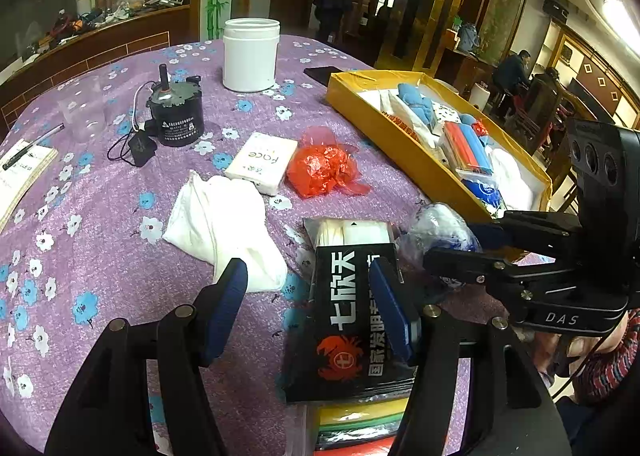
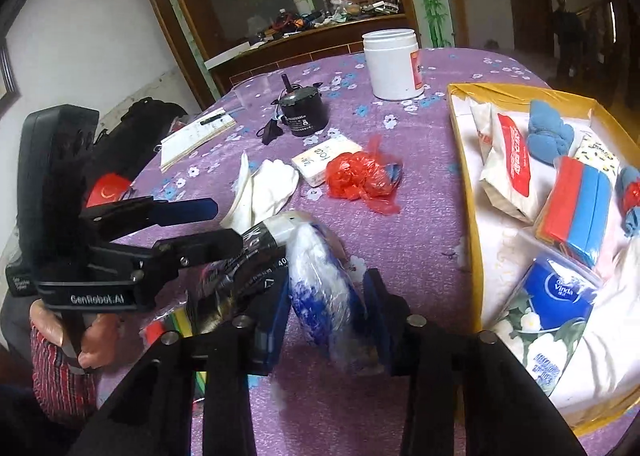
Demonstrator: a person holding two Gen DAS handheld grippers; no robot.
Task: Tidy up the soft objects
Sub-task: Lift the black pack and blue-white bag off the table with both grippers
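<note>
Left tongs [image 1: 308, 288] spread wide over the black packet [image 1: 352, 320], gripping nothing; right pad overlaps the packet, contact unclear from this angle. Right tongs [image 2: 326, 312] clenched on the plastic-wrapped blue-white bundle [image 2: 320, 284], just beside the packet, near the yellow box [image 2: 468, 191]. Box already holds tissue packs and blue cloths. White cloth [image 1: 224, 223], red plastic bag [image 1: 324, 167] and face-tissue pack [image 1: 262, 161] lie loose on the purple tabletop [image 1: 120, 276].
</note>
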